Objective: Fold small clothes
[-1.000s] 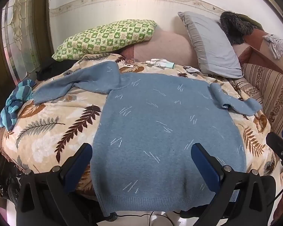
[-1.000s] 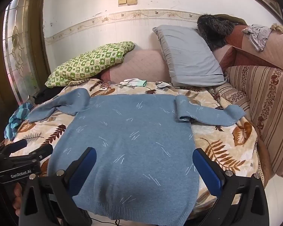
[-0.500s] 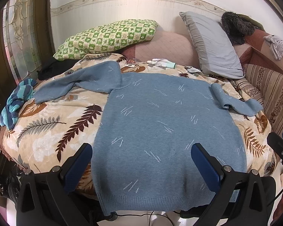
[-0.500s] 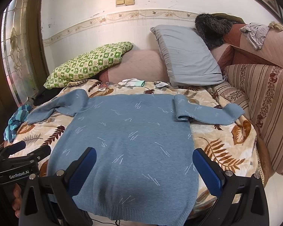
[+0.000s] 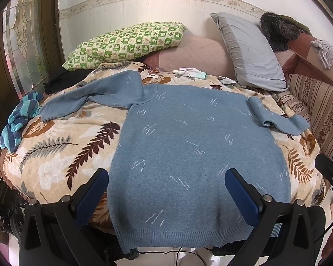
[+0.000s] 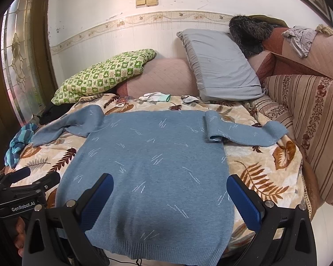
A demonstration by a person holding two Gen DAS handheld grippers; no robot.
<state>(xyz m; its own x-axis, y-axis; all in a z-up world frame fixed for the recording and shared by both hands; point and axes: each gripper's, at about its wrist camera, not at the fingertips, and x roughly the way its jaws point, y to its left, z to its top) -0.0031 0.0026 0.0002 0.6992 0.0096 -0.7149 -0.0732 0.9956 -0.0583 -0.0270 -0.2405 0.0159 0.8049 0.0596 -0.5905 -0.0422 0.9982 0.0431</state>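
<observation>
So here's where we're at: both of our grippers are hanging off the near edge of the bed with nothing in them. The left gripper (image 5: 166,190) has its jaws spread wide, and the right gripper (image 6: 169,196) is the same, fingers well apart and empty. Neither one is touching fabric as far as we can tell; they just frame the bottom hem.

Straight ahead of both is the blue sweater (image 6: 153,159), lying flat on the leaf-print blanket (image 5: 55,155). Its long axis runs away from us, ribbed hem nearest and hanging a bit over the bed edge, collar at the far end toward the pillows. So the body is dead centre for both hands.

The sleeves are what matters next, we'd say. The left sleeve (image 5: 86,99) is stretched out to the left, cuff ending near a striped teal cloth (image 5: 17,124). The right sleeve (image 6: 244,133) goes out to the right, with a little fold at the shoulder. The left gripper sits closer to the left sleeve, the right one to the other sleeve, so each hand taking its own side looks like the obvious move.

Further back there's a green checked pillow (image 6: 104,75), a grey pillow (image 6: 219,66) and a white glove (image 6: 155,97), all clear of the sweater.
</observation>
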